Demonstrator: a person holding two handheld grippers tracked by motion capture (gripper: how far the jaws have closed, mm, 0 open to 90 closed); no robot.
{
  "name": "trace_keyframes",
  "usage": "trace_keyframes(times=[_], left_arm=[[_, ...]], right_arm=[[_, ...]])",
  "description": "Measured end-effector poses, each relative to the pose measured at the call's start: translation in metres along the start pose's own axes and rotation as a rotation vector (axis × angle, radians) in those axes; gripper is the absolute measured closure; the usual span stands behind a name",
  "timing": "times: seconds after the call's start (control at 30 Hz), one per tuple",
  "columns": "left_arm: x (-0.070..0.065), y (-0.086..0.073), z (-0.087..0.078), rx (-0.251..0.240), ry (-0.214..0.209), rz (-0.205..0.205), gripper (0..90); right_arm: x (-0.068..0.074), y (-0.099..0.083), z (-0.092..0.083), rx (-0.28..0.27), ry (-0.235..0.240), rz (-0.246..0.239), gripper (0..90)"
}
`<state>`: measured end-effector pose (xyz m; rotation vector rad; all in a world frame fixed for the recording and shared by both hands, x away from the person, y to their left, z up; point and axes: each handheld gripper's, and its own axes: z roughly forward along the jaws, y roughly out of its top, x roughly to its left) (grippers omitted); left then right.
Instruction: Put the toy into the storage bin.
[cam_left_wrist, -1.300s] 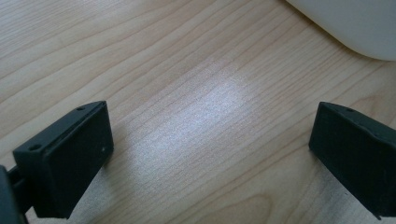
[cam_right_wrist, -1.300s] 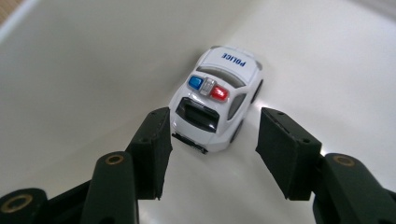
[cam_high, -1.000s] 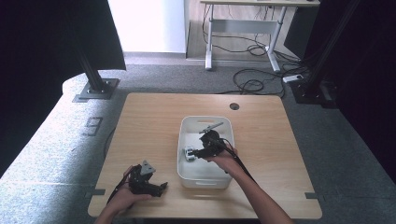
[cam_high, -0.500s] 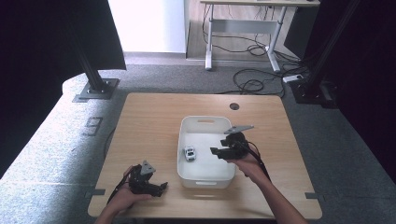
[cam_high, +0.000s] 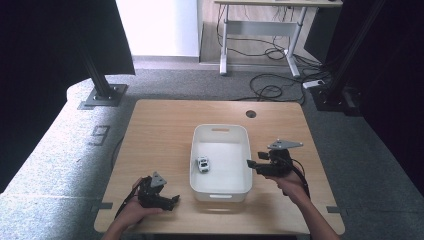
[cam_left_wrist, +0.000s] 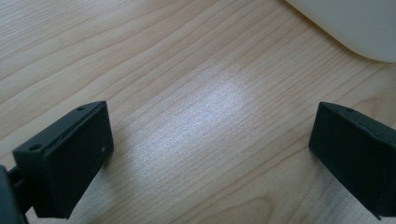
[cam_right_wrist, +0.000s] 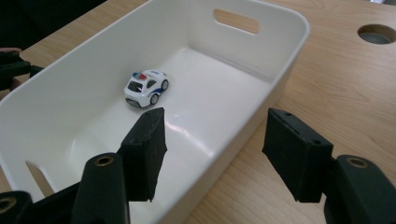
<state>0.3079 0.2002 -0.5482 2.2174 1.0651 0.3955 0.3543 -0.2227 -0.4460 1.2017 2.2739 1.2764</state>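
Observation:
A small white toy police car lies inside the white plastic bin at mid table, near its left wall. My right gripper hovers over the bin's right rim, its jaws wide apart and just opening further, nothing between them. Near the table's front left, my left gripper rests low over bare wood, open and empty, pointing toward the bin.
The wooden table has a round cable hole at the back right. A desk with cables stands on the carpet beyond. Black frame posts stand at the left and right.
My right gripper has drawn out of the bin to the right, from above the car to the bin's right rim. The car stays in the bin. The left gripper has not moved.

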Motion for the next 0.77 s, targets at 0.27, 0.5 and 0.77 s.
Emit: trace_keyframes(times=[0.27,0.5,0.77], left_arm=[[0.0,0.0,0.0,0.001,0.001,-0.001,0.0],[0.0,0.0,0.0,0.0,0.001,-0.002,0.0],[0.0,0.0,0.0,0.0,0.001,-0.001,0.0]], right_arm=[[-0.024,-0.027,-0.014,0.0,-0.042,0.044,37.4],[-0.04,-0.048,-0.015,0.02,-0.074,0.081,36.8],[-0.043,-0.053,-0.016,0.022,-0.09,0.086,34.5]])
